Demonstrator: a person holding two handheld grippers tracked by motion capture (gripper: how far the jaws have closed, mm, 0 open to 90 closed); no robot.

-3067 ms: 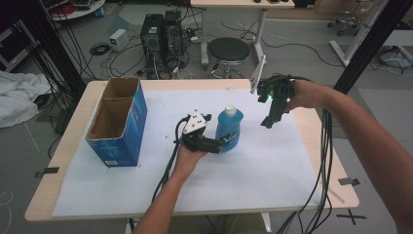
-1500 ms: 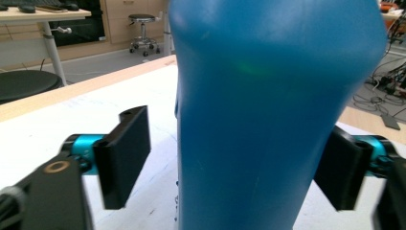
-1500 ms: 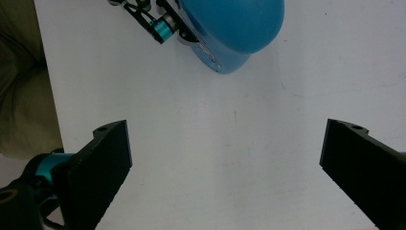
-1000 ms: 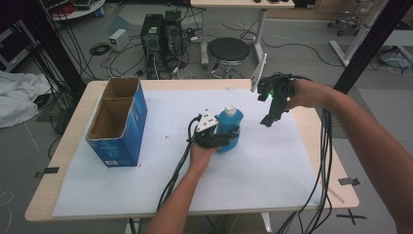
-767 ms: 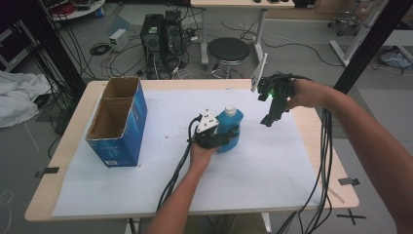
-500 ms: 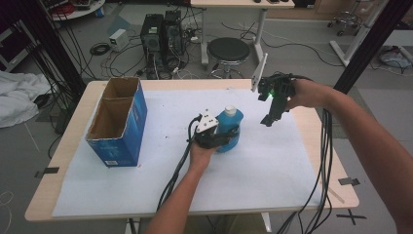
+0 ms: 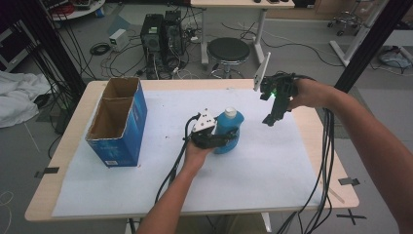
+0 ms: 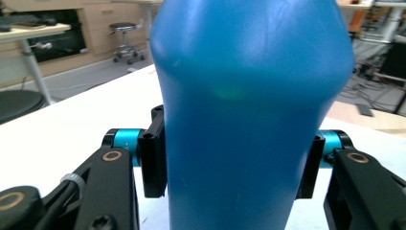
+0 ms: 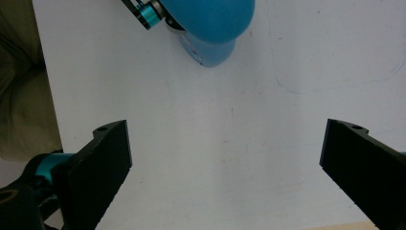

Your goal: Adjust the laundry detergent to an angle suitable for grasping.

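A blue bottle (image 7: 228, 129) with a white cap stands upright near the middle of the white sheet (image 7: 263, 165). My left gripper (image 7: 225, 140) comes at it from the left and is shut on its lower body. In the left gripper view the bottle (image 8: 249, 96) looms close, with both black pads (image 8: 153, 158) pressed against its sides. My right gripper (image 7: 272, 118) hangs above the sheet to the right of the bottle, pointing down, apart from it. Its jaws stand wide open over bare sheet in the right gripper view (image 9: 225, 163), where the bottle (image 9: 210, 28) is at the top edge.
An open blue cardboard box (image 7: 117, 122) with two compartments stands at the left of the table. Cables trail from both grippers over the front and right table edges. A black stool (image 7: 229, 48) and computer towers sit on the floor beyond the far edge.
My left gripper slid up to the bottle and its jaws shut on the bottle's body. The bottle still stands in the same spot. The right gripper has held still.
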